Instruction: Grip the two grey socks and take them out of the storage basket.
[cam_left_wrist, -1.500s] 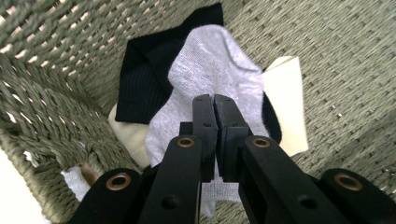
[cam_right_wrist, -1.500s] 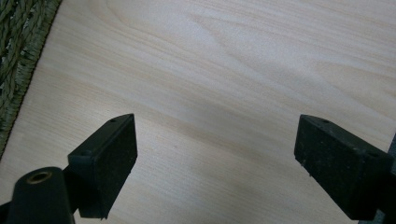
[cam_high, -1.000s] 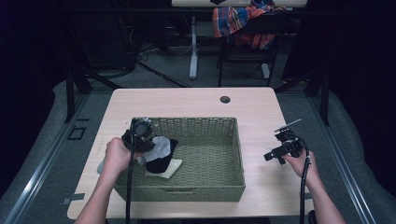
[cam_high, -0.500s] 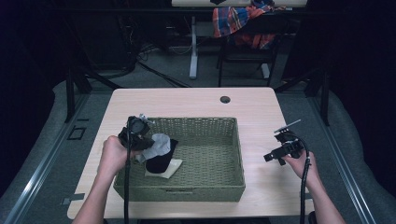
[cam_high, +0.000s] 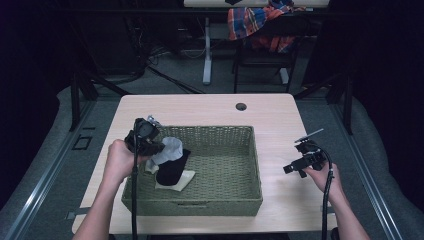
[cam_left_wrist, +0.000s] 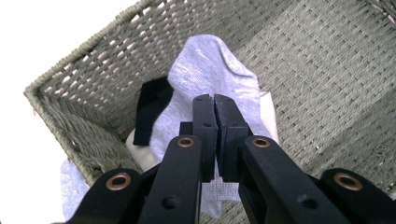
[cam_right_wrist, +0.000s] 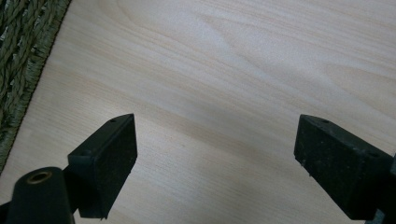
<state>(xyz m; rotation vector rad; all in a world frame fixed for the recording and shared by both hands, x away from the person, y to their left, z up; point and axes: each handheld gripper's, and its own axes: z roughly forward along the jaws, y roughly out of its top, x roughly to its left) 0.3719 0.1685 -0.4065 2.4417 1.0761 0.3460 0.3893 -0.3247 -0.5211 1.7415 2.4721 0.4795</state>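
Two handheld grippers are at a light wooden table (cam_high: 200, 107) that carries a woven green-grey basket (cam_high: 235, 200). The left gripper (cam_left_wrist: 215, 100) is over the basket's far-left corner; its jaws are pressed together and pinch a pale grey cloth (cam_left_wrist: 210, 70), which hangs from them. In the left gripper view, part of this cloth drapes down below the jaws and a further grey patch shows outside the basket wall at lower left. A black cloth (cam_high: 172, 167) lies just beside and partly under the grey one, inside the basket's left end, and a cream-white cloth (cam_high: 182, 181) lies beneath both on the basket floor. The left hand (cam_high: 119, 160) holds the gripper body at the basket's left rim.

The right gripper (cam_high: 295, 169) is well apart from the basket, over bare table to its right, held by the right hand (cam_high: 325, 175). Its jaws stand wide apart with nothing between them; the right gripper view shows bare wood grain beneath and the basket's edge at far left. A small dark round fitting (cam_high: 241, 106) sits in the table near its far edge.
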